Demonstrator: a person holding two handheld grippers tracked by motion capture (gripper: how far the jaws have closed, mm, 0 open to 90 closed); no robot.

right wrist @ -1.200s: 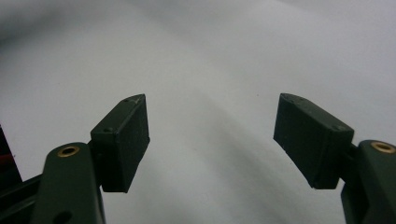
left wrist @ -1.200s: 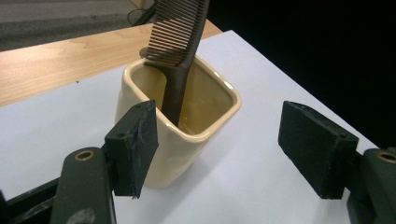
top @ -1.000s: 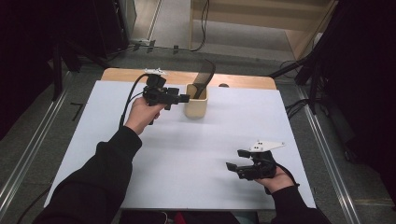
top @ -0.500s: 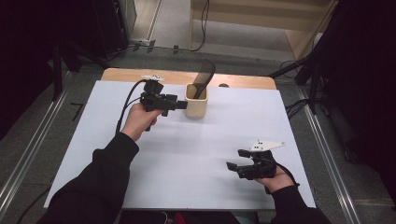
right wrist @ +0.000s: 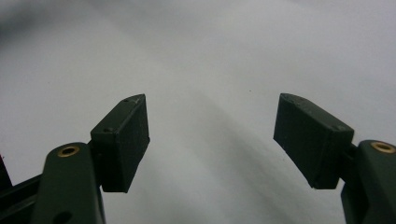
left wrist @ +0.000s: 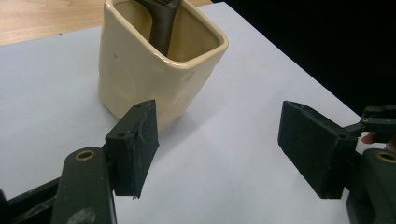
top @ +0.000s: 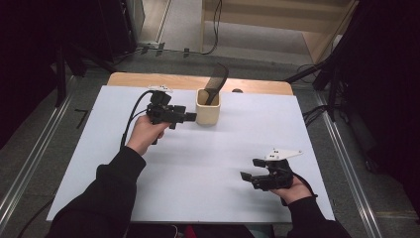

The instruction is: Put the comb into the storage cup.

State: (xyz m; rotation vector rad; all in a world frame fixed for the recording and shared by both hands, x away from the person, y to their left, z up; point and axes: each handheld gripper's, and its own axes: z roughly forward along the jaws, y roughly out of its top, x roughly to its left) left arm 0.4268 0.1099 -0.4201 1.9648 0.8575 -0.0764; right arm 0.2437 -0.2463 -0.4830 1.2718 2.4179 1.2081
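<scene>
The white table (top: 208,163) carried a cream cup (top: 208,106) near its far edge. From above, a black comb (top: 216,82) rose out of it. The left gripper (top: 190,117) hovered just beside the cup, jaws wide, empty; its own view caught the cup's dented wall. The right gripper (top: 250,169) stood well apart, likewise wide, empty.

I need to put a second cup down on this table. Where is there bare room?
Free: the white mat between the left gripper and right gripper, and right of the cream cup. Crowded: the far edge, where the cup holds a black comb.
</scene>
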